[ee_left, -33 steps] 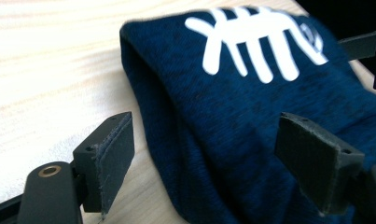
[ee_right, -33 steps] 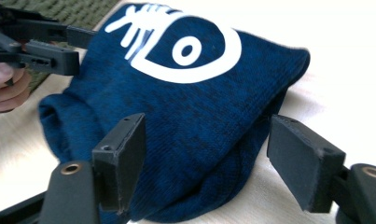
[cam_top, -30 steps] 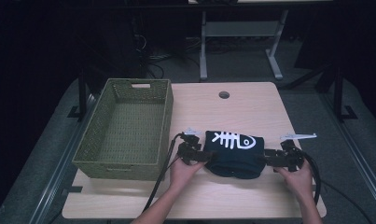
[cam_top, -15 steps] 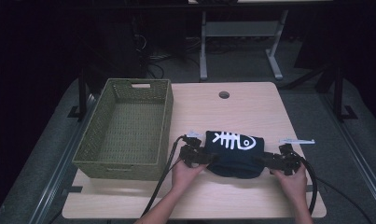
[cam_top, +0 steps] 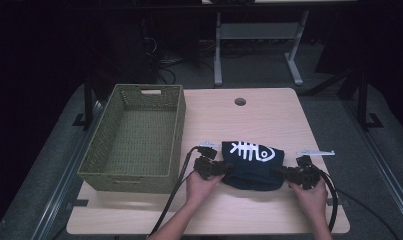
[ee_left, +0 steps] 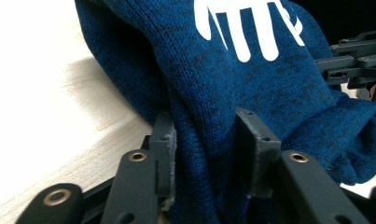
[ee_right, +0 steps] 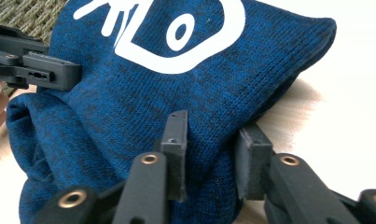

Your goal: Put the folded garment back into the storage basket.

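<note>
A folded dark blue knit garment with a white fish-skeleton print lies on the wooden table, near the front. My left gripper has just been closing and is shut on the garment's left end; its pads pinch a fold of blue knit in the left gripper view. At the garment's right end my right gripper has also just been closing, and its jaws squeeze the blue knit between them. The left gripper's fingers show at the far end of the cloth in the right gripper view.
An empty olive woven basket stands on the table's left side, close to my left hand. Black cables trail off the front edge. A round hole sits at the table's back middle. Metal desk legs stand beyond the table.
Both grippers' jaws have closed onto the ends of the garment. The hands have shifted only slightly, and the garment lies where it was.
</note>
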`<state>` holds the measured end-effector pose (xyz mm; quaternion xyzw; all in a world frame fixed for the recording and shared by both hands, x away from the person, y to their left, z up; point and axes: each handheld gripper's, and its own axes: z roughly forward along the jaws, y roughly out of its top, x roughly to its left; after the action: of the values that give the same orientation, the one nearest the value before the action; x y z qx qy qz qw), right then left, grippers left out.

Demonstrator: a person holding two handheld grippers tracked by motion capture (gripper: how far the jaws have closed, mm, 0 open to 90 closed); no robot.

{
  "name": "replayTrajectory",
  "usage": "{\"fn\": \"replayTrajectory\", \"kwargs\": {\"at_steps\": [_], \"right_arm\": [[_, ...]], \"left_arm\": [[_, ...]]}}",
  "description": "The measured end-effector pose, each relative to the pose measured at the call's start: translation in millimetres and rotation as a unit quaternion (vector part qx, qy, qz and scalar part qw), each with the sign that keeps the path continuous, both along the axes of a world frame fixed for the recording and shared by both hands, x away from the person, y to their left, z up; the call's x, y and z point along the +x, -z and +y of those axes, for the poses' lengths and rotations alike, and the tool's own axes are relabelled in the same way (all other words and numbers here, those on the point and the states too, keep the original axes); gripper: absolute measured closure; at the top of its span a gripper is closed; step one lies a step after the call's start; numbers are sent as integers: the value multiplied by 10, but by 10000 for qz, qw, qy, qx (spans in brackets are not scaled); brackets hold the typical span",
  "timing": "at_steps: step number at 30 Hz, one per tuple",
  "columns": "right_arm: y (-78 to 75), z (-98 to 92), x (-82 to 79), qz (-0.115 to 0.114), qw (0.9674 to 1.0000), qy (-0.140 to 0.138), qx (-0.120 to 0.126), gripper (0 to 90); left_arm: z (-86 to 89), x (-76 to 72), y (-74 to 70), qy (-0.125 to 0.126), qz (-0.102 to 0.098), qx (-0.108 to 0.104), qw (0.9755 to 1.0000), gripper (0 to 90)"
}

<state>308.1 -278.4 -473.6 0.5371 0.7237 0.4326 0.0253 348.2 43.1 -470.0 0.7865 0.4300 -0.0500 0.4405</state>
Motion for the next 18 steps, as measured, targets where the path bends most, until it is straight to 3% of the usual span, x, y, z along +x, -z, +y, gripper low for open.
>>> {"fn": "replayTrajectory", "kwargs": {"at_steps": [3, 7, 12, 18], "right_arm": [[-33, 10, -22, -43, 9999, -8, -95, 713], [-94, -2, -59, -8, 10000, -20, 3, 723], [-230, -20, -102, -191, 9997, -42, 113, 724], [-423, -32, -112, -249, 9995, -59, 167, 724]], "left_arm": [[-8, -14, -13, 36, 2, -26, 10000, 662], [3, -26, -67, 71, -7, -90, 9999, 684], [14, -33, -210, 106, -129, -170, 9997, 687], [25, -17, -394, 166, -252, -236, 9993, 687]]}}
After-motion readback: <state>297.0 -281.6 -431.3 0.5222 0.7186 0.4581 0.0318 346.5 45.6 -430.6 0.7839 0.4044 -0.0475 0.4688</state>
